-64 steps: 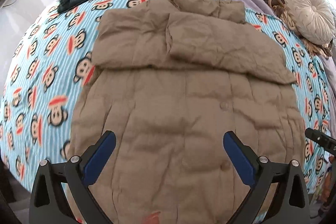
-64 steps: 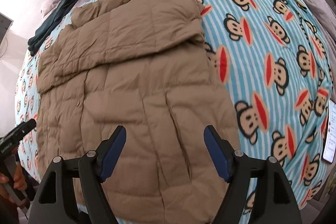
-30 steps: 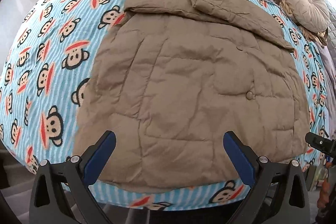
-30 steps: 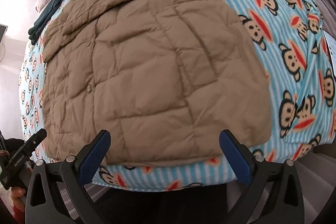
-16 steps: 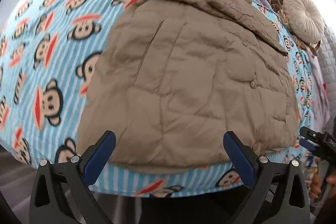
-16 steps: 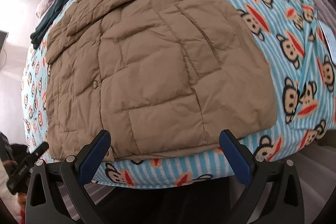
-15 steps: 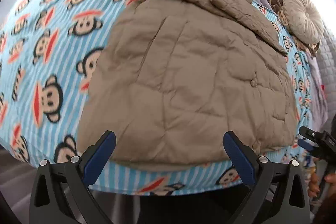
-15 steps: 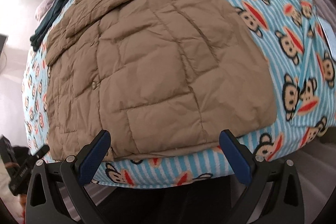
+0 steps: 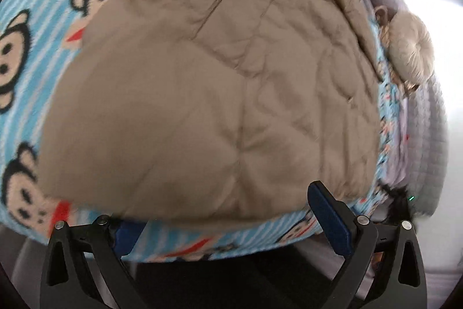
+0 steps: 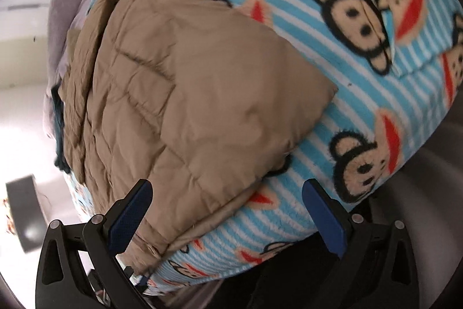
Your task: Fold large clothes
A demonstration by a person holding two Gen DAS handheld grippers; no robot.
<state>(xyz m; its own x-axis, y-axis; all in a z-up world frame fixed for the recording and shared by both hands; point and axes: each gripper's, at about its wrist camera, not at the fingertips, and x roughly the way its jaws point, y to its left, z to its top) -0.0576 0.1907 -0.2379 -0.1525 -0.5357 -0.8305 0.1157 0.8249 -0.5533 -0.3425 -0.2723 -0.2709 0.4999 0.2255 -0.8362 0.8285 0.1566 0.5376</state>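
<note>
Tan quilted jacket (image 9: 220, 83) spread flat over a monkey-print blanket (image 9: 26, 28) on the bed, filling most of the left wrist frame and the centre-left of the right wrist frame (image 10: 179, 106). Hem running along the blanket's near edge, low in both frames. Left tongs (image 9: 220, 216) spread wide apart at the bottom of the frame, level with the hem, blue pads (image 9: 328, 217) gripping nothing; left-hand pad partly hidden behind the blanket's edge. Right tongs (image 10: 228, 210) likewise wide apart at the bottom of the frame, straddling the jacket's lower corner, left-hand pad (image 10: 130, 215) overlapping the fabric in view, contact not clear. Round cream cushion (image 9: 411, 54) at the right edge of the left wrist frame. Dark garment (image 10: 59, 129) peeking out beyond the jacket at centre-left of the right wrist frame. Both frames motion-blurred.
</note>
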